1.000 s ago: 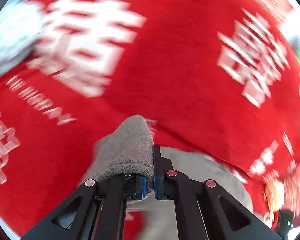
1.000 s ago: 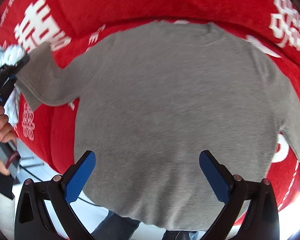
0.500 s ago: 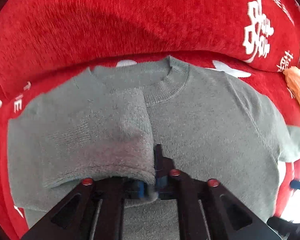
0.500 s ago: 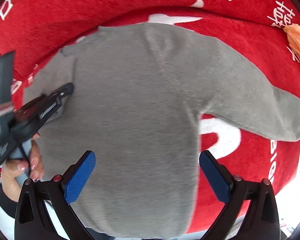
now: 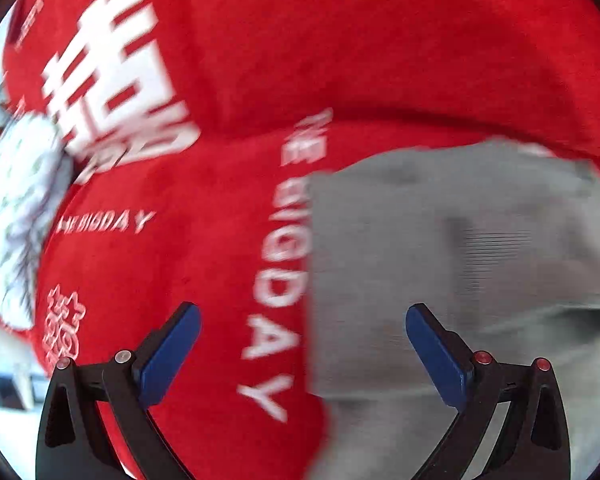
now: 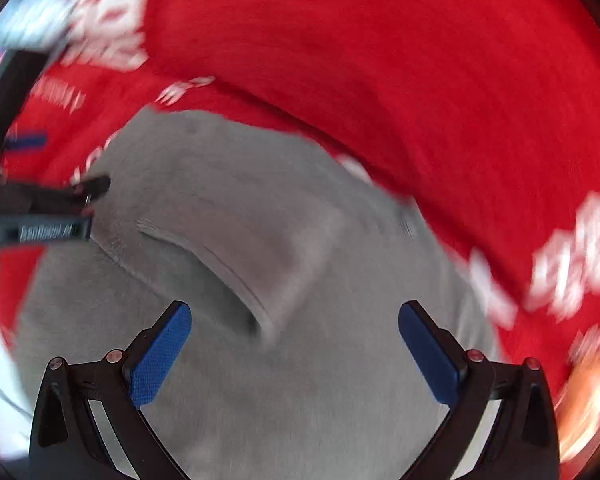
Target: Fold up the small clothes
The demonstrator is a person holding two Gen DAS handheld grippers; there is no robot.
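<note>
Left gripper (image 5: 302,350): its jaws have just been opening and now stand wide apart, blue pads facing each other, nothing pinched between them; below the gap lie the red cloth and the left edge of the sweater.
Right gripper (image 6: 294,346): jaws spread wide, gripping nothing, hanging over the sweater's body.
Left gripper, seen from the right wrist view (image 6: 60,210): a dark blurred shape at the left edge, its tip at the sweater's left side; whether it touches the knit cannot be told.
Grey sweater (image 6: 260,380): lies flat on the red cloth, free of both grippers; from the left wrist view it fills the right half, with a straight vertical edge on its left.
Folded sleeve (image 6: 268,248): laid across the sweater's chest, its ribbed cuff end near the middle, just beyond the right gripper's pads.
Red cloth (image 5: 180,260): plush, covers the surface, with white characters and the words "BIG DAY" beside the sweater's left edge.
White patterned fabric (image 5: 16,208): at the far left, blurred.
</note>
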